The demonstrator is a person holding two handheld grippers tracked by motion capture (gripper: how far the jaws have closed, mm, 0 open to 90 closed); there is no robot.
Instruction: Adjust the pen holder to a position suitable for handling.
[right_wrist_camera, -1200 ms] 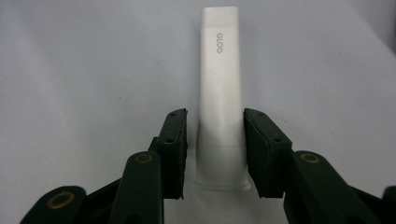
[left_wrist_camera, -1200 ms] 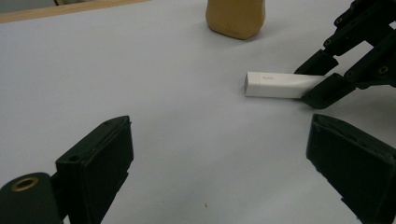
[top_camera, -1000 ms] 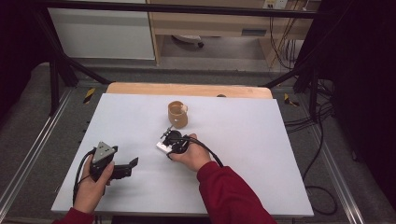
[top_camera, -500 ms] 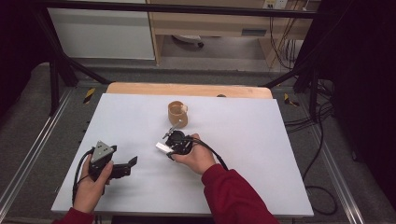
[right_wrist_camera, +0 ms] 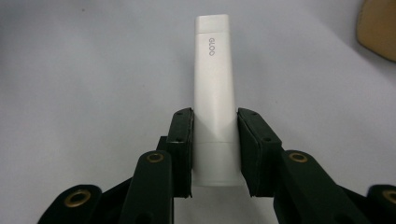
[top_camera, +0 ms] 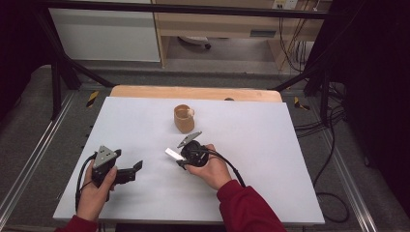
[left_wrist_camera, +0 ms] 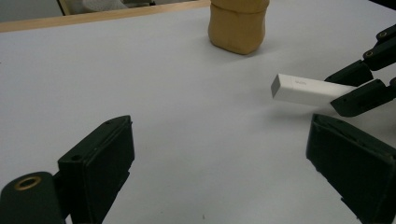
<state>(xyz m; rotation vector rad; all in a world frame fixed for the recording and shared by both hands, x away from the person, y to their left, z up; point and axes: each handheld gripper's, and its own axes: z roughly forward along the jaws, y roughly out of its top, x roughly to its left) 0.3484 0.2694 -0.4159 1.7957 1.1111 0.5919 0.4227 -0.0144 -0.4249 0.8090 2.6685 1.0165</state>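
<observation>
A slim white stick-shaped device (right_wrist_camera: 214,93) sits lengthwise between the jaws of my right gripper (right_wrist_camera: 214,151), which is shut on it near its lower end. From above, that gripper (top_camera: 180,155) is at the table's middle, with the white device (top_camera: 174,154) pointing left just above the white tabletop. The left gripper view has the same white device (left_wrist_camera: 306,89) at right, in the other gripper's black jaws. A tan cup (top_camera: 184,118) stands behind it. My left gripper (top_camera: 134,170) rests at the front left, open with bare table between its fingers (left_wrist_camera: 100,158).
The white table sheet (top_camera: 270,145) has a wooden strip (top_camera: 193,92) along its far edge. Black frame bars and cables lie around the table on the grey floor. The tan cup (left_wrist_camera: 238,23) stands beyond the left gripper, and its edge (right_wrist_camera: 380,28) shows at top right.
My right hand has carried the white device a little to the right and nearer the front of the table. The left hand and the cup have stayed put.
</observation>
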